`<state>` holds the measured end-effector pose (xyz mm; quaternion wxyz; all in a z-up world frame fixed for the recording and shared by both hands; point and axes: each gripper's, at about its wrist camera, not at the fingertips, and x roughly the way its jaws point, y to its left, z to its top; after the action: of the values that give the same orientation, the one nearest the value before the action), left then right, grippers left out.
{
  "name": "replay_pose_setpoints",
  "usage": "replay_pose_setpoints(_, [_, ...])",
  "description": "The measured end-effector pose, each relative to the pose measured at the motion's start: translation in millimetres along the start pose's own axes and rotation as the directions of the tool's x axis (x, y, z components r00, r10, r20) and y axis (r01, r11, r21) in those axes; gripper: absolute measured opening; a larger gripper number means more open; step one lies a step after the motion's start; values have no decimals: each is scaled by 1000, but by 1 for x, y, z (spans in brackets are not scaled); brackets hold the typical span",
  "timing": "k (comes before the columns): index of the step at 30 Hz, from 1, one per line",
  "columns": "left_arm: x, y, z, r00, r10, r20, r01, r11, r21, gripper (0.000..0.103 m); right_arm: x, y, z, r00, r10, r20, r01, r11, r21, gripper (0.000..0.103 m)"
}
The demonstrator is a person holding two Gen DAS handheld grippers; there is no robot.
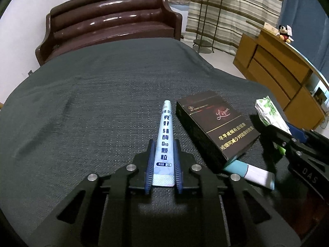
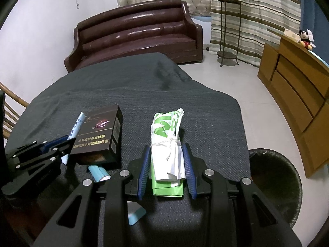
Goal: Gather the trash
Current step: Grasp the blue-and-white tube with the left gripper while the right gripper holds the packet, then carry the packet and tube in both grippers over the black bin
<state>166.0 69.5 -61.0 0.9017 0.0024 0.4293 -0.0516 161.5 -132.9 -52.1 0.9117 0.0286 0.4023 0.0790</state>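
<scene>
Two tools, each gripping one item: sachet, wrapper bundle (one box loose).

The table cloth is dark slate grey with a fine woven fleck. At lower centre of the left wrist view a pale blue sachet bears dark blue characters. Right of it the cigarette box is black with gold lettering and a reddish script logo. The tied wrapper in the right wrist view is white with bright green shapes. Gripper pads are dark blue on black frames. The sofa at upper centre is glossy dark brown. Curtains at upper right carry cream, olive and brown horizontal stripes. The cabinet is honey-brown wood; the bin at lower right is black.
</scene>
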Motion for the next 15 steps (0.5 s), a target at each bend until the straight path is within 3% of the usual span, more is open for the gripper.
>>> replay_pose_setpoints(15, [-42, -13, -23, 998, -12, 55, 12, 1000, 0, 17, -30, -7, -22, 999, -17, 28, 16, 999, 28, 33])
